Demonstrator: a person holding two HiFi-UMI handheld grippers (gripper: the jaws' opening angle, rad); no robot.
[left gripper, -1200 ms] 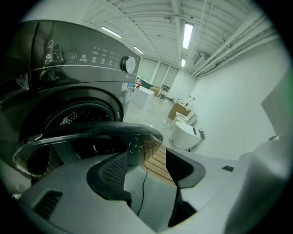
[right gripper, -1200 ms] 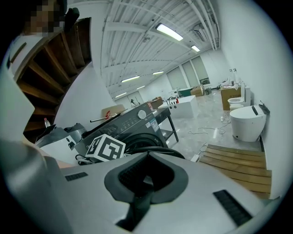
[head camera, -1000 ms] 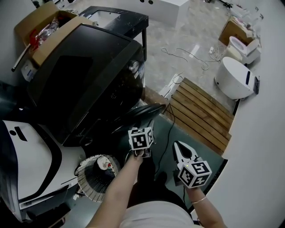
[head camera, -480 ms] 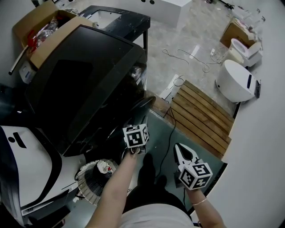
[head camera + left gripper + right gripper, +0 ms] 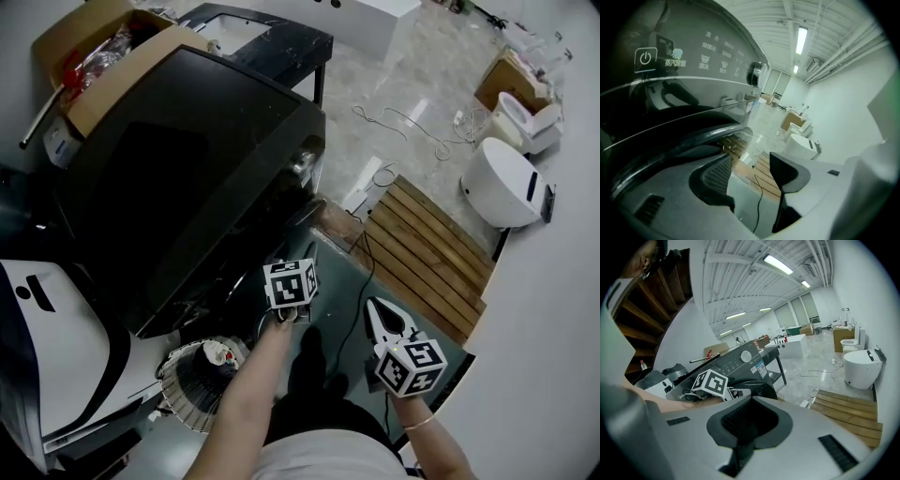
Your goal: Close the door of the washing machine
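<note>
Left gripper (image 5: 751, 169), jaws parted and empty, is just beside the door (image 5: 689, 138) rim, which looks nearly home against the washing machine (image 5: 178, 159). Best to press squarely and steadily until the latch catches. Right gripper (image 5: 747, 420) is clenched on nothing, well apart.

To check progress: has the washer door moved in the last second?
Yes. The door has swung in toward the washer front, away from the wooden slats.

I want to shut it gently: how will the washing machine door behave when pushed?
The door looks rigid and probably hinged, so it should swing rather than flex. Its glossy curved surface may let the open left tool slide off.
</note>
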